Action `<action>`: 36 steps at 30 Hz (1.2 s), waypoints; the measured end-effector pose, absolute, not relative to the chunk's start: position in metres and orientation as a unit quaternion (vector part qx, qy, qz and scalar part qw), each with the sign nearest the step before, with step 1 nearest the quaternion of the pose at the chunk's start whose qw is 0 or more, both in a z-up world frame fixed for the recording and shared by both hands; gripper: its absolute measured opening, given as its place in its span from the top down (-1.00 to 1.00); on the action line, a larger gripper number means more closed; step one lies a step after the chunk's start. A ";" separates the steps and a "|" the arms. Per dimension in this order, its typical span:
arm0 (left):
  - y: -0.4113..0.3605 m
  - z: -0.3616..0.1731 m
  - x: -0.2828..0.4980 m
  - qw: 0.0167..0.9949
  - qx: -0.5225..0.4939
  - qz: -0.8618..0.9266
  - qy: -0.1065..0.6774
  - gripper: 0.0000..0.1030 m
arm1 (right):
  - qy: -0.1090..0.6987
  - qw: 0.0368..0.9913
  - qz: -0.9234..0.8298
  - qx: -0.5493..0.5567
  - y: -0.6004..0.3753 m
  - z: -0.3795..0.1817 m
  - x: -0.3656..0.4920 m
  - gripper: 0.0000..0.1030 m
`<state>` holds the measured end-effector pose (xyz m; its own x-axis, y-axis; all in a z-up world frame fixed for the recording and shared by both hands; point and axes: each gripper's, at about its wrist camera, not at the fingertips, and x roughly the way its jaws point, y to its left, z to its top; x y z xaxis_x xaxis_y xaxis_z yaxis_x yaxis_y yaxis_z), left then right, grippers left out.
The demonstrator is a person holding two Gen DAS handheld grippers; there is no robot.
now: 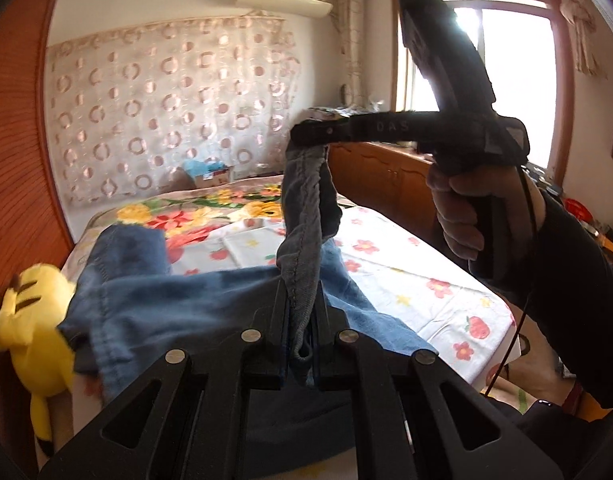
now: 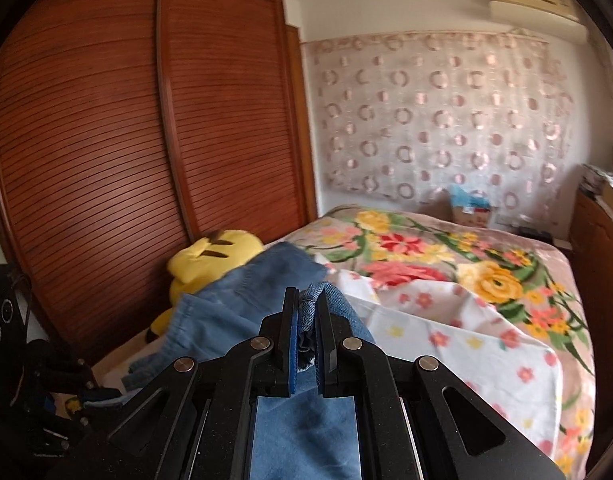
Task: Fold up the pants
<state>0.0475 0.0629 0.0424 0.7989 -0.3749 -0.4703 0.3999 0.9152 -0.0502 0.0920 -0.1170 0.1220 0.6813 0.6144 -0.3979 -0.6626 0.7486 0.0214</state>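
My left gripper (image 1: 302, 312) is clamped on a thick seamed edge of the pants (image 1: 210, 304), the fold of blue denim squeezed upright between its two black fingers. From that pinch a band of fabric rises up and away to my right gripper (image 1: 306, 134), which hangs above the bed (image 1: 426, 280), its tips closed on the same edge. My right hand (image 1: 458, 216) wraps its handle, a black cable trailing down past the wrist. In the right wrist view, that gripper (image 2: 308, 320) is pressed shut on a bunched knot of denim, more cloth running back beneath it. Below both tools, the rest of the jeans spreads across the near left part of the mattress, over a white flowered sheet (image 1: 438, 284) and beside a large-flowered blanket (image 2: 446, 256). A yellow plush toy (image 1: 34, 320) sits just past the denim's left edge, against the brown slatted wardrobe (image 2: 106, 140).
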 end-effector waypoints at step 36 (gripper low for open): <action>0.159 -0.059 0.033 0.935 -0.054 -0.096 0.338 0.81 | 0.267 0.857 0.419 -0.137 0.032 0.095 0.172 0.18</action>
